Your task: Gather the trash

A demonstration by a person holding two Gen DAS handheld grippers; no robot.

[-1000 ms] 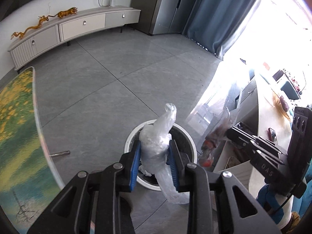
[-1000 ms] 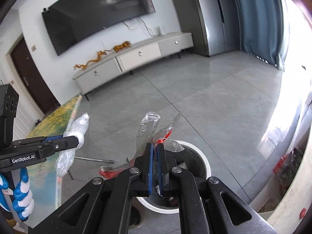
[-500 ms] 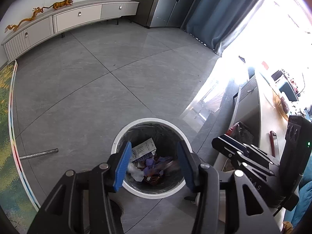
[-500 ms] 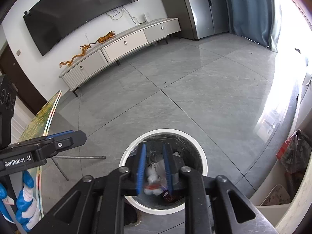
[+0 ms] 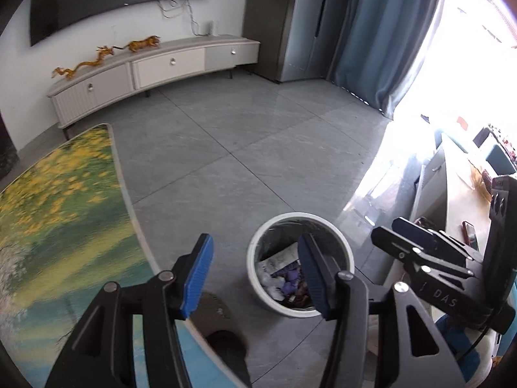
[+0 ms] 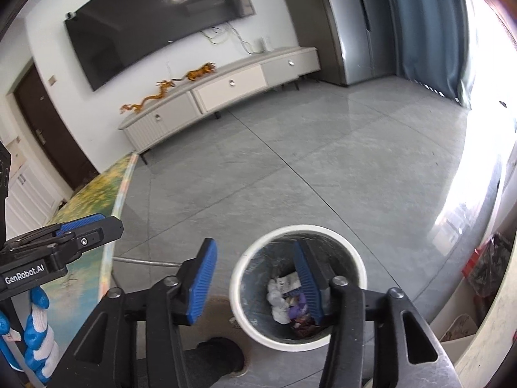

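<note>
**Both grippers empty above the bin**

My left gripper point(image 5: 255, 273) has its blue pads spread wide with nothing between them; it hangs over the floor beside the white trash bin point(image 5: 299, 223). My right gripper point(image 6: 257, 279) is likewise spread apart and empty, its right pad over the bin's mouth point(image 6: 299, 229). The trash point(image 6: 290, 304) lies inside the bin: crumpled white paper, purple and dark wrappers. The flower-printed table point(image 5: 61, 207) sits to the left, its edge near the bin.
</note>
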